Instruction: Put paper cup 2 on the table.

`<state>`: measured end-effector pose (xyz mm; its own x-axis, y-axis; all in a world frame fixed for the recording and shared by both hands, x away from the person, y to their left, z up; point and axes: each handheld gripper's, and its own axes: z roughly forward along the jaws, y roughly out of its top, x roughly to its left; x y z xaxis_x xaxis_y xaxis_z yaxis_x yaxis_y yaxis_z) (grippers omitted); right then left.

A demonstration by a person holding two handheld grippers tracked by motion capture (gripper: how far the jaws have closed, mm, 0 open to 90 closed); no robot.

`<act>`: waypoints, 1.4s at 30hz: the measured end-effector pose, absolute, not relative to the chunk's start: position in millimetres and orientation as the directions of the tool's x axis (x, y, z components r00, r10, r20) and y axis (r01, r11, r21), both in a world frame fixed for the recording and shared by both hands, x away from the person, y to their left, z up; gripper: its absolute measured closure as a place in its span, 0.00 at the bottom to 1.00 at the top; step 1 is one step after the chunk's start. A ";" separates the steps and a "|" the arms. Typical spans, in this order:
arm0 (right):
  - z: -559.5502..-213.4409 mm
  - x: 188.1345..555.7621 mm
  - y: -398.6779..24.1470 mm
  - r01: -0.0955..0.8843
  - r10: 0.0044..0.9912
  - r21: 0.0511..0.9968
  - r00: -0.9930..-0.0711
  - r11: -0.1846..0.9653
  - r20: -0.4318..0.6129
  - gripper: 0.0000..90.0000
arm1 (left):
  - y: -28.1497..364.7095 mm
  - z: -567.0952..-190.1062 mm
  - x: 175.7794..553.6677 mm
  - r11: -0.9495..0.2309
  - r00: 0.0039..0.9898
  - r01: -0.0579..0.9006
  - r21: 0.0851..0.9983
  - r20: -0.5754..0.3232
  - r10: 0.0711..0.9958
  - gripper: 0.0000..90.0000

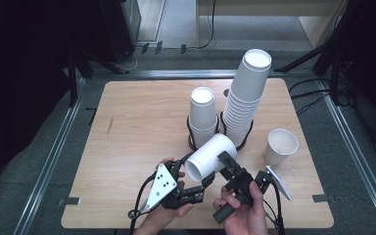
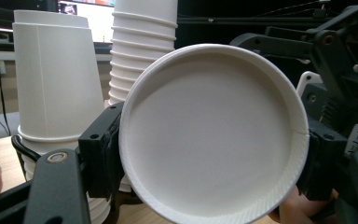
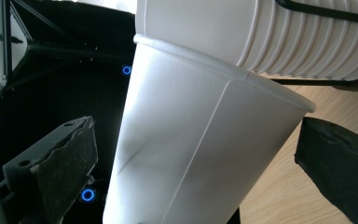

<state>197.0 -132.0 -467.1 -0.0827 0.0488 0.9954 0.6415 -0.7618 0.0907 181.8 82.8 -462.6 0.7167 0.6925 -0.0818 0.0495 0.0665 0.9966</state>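
A white paper cup [image 1: 210, 155] lies on its side in the air above the near middle of the wooden table [image 1: 137, 122]. My left gripper [image 1: 196, 172] is shut on it, its fingers [image 2: 103, 151] pressing both sides of the cup's round end [image 2: 214, 135], which faces this gripper's camera. My right gripper [image 1: 221, 164] stands open around the cup's wall [image 3: 191, 140]. Its pads [image 3: 67, 163] sit clear of the paper on either side. A hand holds each gripper at the table's near edge.
Two stacks of upturned white cups stand in black wire holders just behind the held cup: a short stack [image 1: 203, 115] and a tall, leaning stack [image 1: 246, 95]. A single upright cup [image 1: 280, 146] stands at the right. Dark equipment surrounds the table.
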 end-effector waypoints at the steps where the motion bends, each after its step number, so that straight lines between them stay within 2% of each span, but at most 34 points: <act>1: -467.5 198.3 -131.7 0.643 0.040 0.078 -0.074 -0.762 0.996 0.00 | 83.0 -462.6 181.8 0.065 0.717 0.049 0.997 -0.081 0.692 0.28; 9: -469.4 208.5 -128.1 0.652 -0.012 0.007 -0.025 -0.758 1.000 0.00 | 80.9 -462.9 180.4 0.062 0.722 0.039 0.997 -0.071 0.688 0.28; 19: -469.7 216.2 -123.3 0.653 -0.040 -0.024 -0.009 -0.757 0.999 0.00 | 79.8 -463.7 179.4 0.058 0.729 0.036 0.998 -0.066 0.682 0.28; 28: -468.6 214.9 -121.2 0.636 -0.067 -0.061 0.015 -0.770 0.998 0.10 | 80.8 -464.2 180.0 0.065 0.731 0.035 0.997 -0.070 0.679 0.27; 37: -465.1 210.1 -120.9 0.614 -0.028 -0.012 -0.016 -0.789 0.999 0.14 | 81.4 -461.4 181.3 0.065 0.745 0.066 0.996 -0.092 0.661 0.24; 42: -463.4 207.9 -123.2 0.585 0.010 0.038 -0.051 -0.810 0.999 0.15 | 87.2 -454.8 183.6 0.104 0.771 0.108 0.989 -0.149 0.619 0.19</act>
<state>207.9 -123.2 -463.4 -0.0510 0.0102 0.9986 0.5854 -0.8098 0.0381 183.6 87.2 -454.8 0.7711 0.6189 -0.1494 0.1079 0.1043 0.9887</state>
